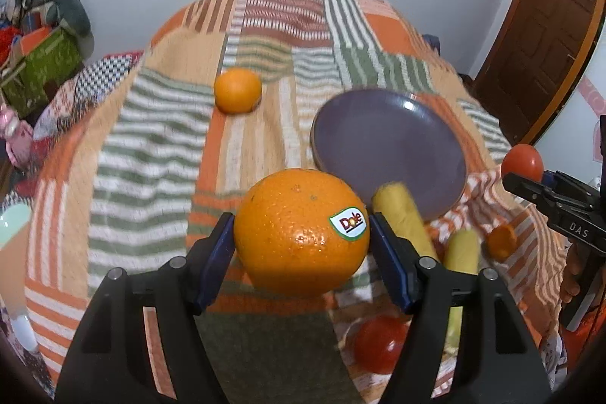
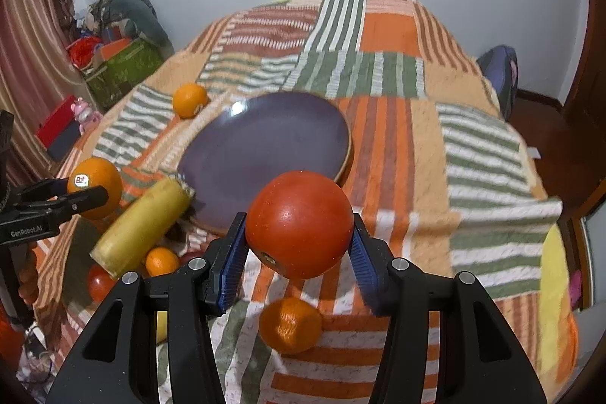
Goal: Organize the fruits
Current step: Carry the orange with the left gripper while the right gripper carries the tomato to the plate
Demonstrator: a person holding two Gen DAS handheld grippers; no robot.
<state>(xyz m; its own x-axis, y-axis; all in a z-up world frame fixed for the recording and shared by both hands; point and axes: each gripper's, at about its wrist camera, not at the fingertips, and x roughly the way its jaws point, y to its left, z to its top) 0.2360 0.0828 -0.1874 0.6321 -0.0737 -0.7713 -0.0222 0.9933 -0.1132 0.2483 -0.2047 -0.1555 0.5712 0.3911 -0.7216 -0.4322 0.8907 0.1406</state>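
Note:
My left gripper (image 1: 301,241) is shut on a large orange (image 1: 301,233) with a Dole sticker, held clear above the patchwork cloth. My right gripper (image 2: 299,233) is shut on a red tomato (image 2: 299,224), its blue pads pressing both sides. An empty purple plate (image 1: 390,146) (image 2: 265,146) lies just beyond both. In the right wrist view the left gripper (image 2: 87,190) with its orange (image 2: 98,177) is at the left edge. In the left wrist view the right gripper (image 1: 520,177) with the tomato (image 1: 522,159) is at the right edge.
A second orange (image 1: 238,90) (image 2: 189,100) sits far left of the plate. Near the plate's front edge lie a yellow banana (image 2: 144,226), a small orange (image 2: 162,261) and another tomato (image 1: 378,343). A mandarin (image 2: 291,324) lies under my right gripper. Boxes and clutter stand off the left side.

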